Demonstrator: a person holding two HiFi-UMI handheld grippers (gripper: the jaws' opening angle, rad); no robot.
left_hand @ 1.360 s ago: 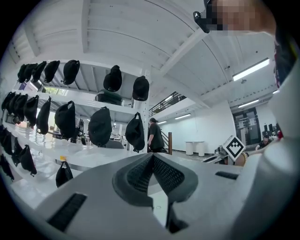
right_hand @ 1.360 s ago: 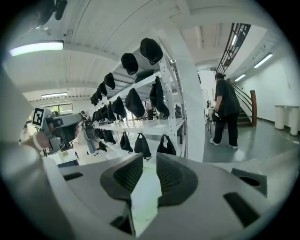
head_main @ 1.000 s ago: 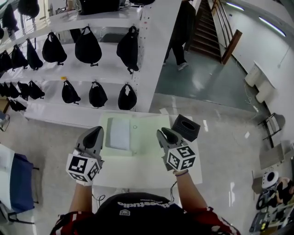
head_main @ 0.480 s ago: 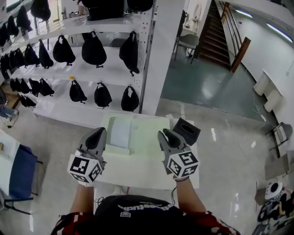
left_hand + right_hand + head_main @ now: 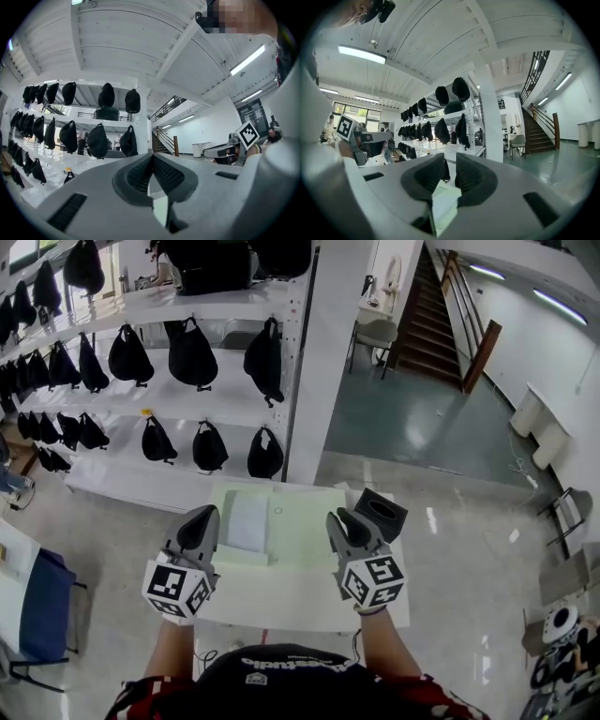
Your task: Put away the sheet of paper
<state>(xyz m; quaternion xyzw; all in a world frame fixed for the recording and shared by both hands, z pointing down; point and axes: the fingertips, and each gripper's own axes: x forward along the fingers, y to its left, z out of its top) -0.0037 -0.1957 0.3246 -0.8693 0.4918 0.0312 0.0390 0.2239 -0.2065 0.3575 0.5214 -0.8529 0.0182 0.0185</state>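
Observation:
A white sheet of paper [image 5: 246,519] lies flat on the left part of a pale green folder [image 5: 302,531] on a white table [image 5: 281,607]. My left gripper [image 5: 204,515] hovers over the table's front left, just short of the sheet, tips together with nothing between them. In the left gripper view [image 5: 152,157] it points level at the shelves. My right gripper [image 5: 338,519] hangs over the folder's right edge. A narrow gap shows in the right gripper view [image 5: 450,161]; its jaws are closing on nothing.
A black open-topped box [image 5: 381,511] stands at the table's back right corner, close to my right gripper. White shelves hung with black bags [image 5: 192,357] rise behind the table. A blue chair [image 5: 42,606] is at the left, stairs [image 5: 427,310] far back.
The head view has shifted, so the table sits slightly lower in the picture. Both grippers keep about the same place over the table's front. A person walking at the back has left view.

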